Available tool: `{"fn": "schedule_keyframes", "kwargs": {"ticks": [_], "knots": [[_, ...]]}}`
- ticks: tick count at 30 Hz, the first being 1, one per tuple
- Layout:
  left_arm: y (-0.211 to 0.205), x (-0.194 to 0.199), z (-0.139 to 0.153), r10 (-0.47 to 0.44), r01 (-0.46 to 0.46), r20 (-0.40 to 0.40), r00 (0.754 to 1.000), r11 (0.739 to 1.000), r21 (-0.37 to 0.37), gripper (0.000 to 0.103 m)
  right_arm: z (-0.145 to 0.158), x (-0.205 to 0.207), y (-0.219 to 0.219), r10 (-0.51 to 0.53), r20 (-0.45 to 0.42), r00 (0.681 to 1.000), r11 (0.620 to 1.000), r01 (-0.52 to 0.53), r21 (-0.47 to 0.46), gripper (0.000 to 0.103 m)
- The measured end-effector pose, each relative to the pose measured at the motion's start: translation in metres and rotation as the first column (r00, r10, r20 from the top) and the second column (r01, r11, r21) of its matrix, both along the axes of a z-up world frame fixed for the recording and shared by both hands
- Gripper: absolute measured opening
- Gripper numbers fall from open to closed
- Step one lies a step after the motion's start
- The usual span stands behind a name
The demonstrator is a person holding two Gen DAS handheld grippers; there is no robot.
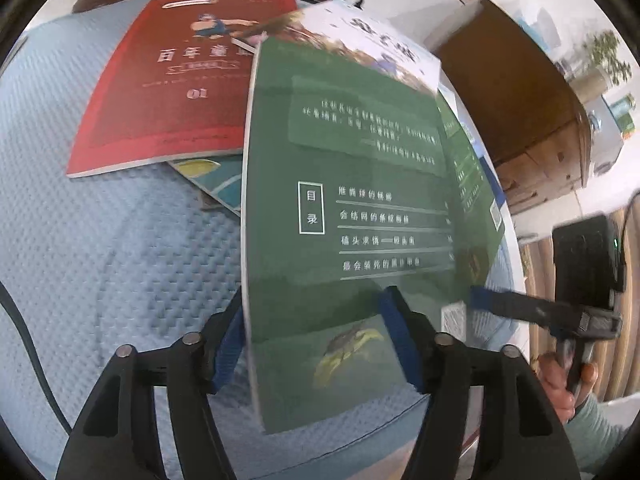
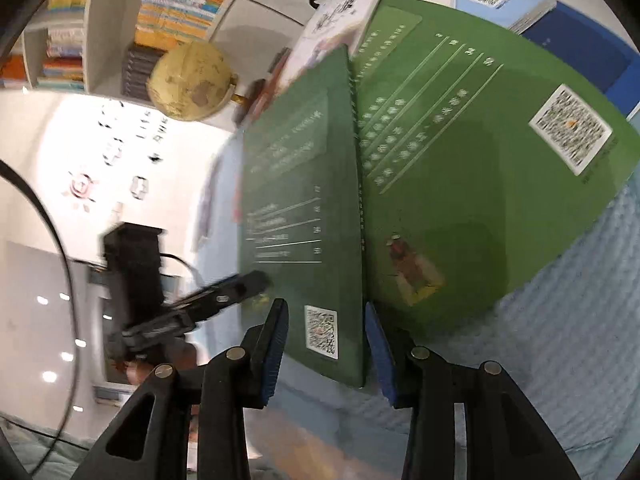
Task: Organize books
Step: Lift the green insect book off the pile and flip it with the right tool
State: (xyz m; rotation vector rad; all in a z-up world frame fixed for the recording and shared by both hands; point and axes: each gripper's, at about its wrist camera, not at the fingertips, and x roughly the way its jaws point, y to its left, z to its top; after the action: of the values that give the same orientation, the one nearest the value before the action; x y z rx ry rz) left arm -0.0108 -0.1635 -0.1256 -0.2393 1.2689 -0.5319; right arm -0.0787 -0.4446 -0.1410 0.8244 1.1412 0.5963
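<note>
A thin green book lies open, its left cover page raised upright and its right page flat on the pale blue quilted mat. My left gripper is open, its blue pads on either side of the raised page's lower edge. My right gripper is open, its pads straddling the bottom of the raised page near the spine. A red book lies flat on the mat behind, over a teal book. Each gripper shows in the other's view: the right one, the left one.
A globe stands at the mat's far side, with a bookshelf full of books behind it. Blue books lie beyond the green one. A brown wooden cabinet stands to the right. A black cable crosses the mat.
</note>
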Motion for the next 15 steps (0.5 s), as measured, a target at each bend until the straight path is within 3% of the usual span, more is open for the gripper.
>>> {"fn": "schedule_keyframes", "kwargs": {"ticks": [4,9,12,15], "knots": [[0.015,0.007,-0.005,0.019,-0.025,-0.050,0.999,0.994,-0.111,0.062,-0.006,-0.003,0.001,0.003,-0.004,1.000,0.992,-0.002,0.124,0.040],[0.014,0.005,-0.005,0.005,-0.010,-0.045,0.999,0.992,-0.122,0.062,-0.034,0.003,0.007,-0.045,-0.070,0.997,0.996,0.050,0.078,0.038],[0.015,0.002,-0.005,0.003,-0.009,-0.041,0.999,0.992,-0.128,0.062,-0.027,0.005,0.020,0.004,-0.066,0.998,1.000,-0.005,-0.023,0.038],[0.022,0.003,-0.007,0.020,-0.032,-0.068,0.997,0.984,-0.174,0.062,-0.023,0.001,0.020,-0.010,-0.067,0.998,1.000,0.008,-0.028,0.035]]}}
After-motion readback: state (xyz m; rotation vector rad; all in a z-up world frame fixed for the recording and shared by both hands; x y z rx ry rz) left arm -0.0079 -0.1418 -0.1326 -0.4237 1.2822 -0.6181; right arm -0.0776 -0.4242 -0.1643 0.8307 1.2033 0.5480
